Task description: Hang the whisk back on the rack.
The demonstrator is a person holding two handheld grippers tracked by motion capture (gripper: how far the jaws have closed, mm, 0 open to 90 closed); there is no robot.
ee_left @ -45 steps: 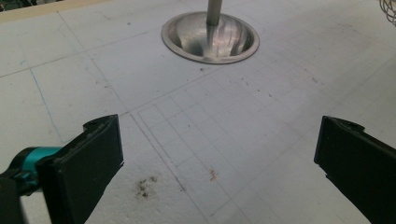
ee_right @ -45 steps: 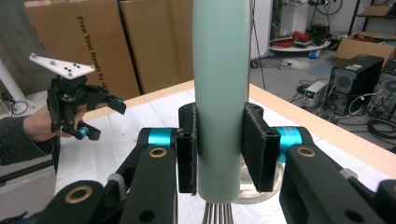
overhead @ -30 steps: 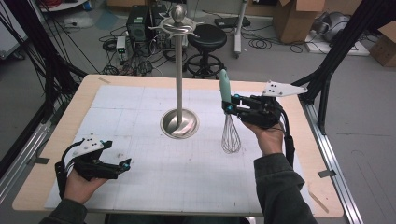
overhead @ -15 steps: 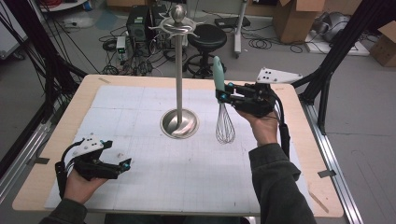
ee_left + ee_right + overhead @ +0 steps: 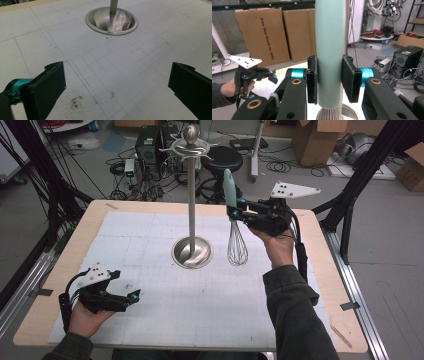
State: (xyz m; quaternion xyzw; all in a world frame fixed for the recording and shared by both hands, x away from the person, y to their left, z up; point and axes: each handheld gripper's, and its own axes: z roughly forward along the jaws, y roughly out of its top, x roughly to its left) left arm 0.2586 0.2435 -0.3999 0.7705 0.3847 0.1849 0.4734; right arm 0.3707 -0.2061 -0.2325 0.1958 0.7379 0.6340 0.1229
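A whisk with a pale green handle and wire loops hangs upright in the air, right of a tall metal stand. My right gripper is shut on the handle, its pads pressing both sides. The stand has a round dished base on the white mat and hooked arms under a ball at its top. My left gripper rests low at the front left of the mat, jaws wide open with nothing between them; its view looks across the mat toward the stand base.
The gridded white mat covers a wooden table. Behind the table stand a black stool, electronics with cables on the floor, and cardboard boxes. Black frame legs rise at the table's right.
My right gripper has lifted the whisk and carried it toward the stand. The left gripper has stayed where it was.
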